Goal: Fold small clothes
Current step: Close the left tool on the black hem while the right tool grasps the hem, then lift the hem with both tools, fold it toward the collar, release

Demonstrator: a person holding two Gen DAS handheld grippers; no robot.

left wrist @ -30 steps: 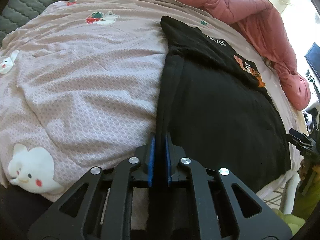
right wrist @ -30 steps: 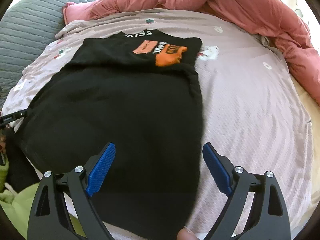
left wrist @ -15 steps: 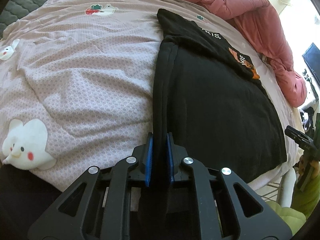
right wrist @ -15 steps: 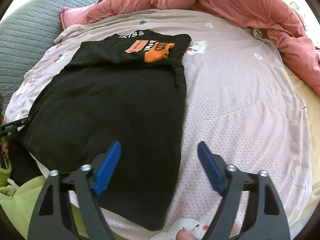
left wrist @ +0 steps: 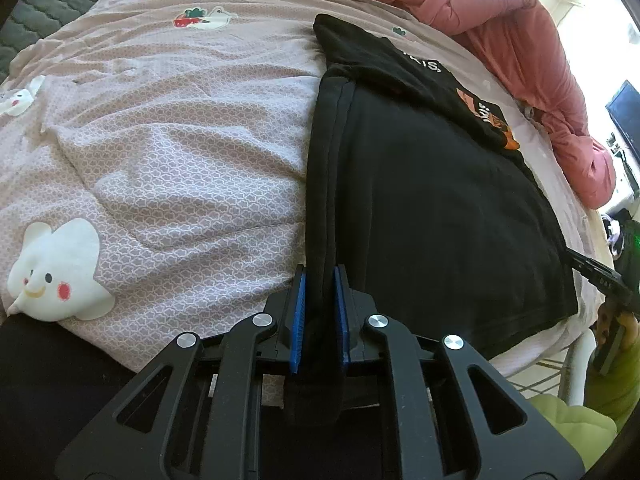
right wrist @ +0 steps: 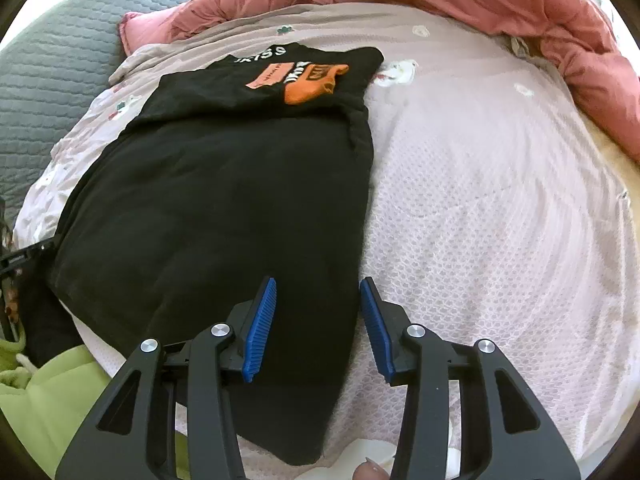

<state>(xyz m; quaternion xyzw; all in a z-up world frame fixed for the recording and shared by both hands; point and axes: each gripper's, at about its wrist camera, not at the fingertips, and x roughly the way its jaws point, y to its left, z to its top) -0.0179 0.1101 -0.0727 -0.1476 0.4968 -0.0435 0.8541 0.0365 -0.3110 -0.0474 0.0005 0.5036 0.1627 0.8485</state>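
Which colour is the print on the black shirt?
Orange, with white letters; clearest in the right wrist view.

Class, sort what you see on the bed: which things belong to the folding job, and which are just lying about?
In the job: black T-shirt, left gripper, right gripper.
Lying about: pink quilt, patterned sheet, green garment, grey padded cover.

On the black T-shirt (right wrist: 224,208) we read white capitals near the collar, seen upside down in the right wrist view as "KISS", with the leading characters cut off by a fold; in the left wrist view we read "KIS" only; the lettering on its orange print (right wrist: 316,82) is too small to read.
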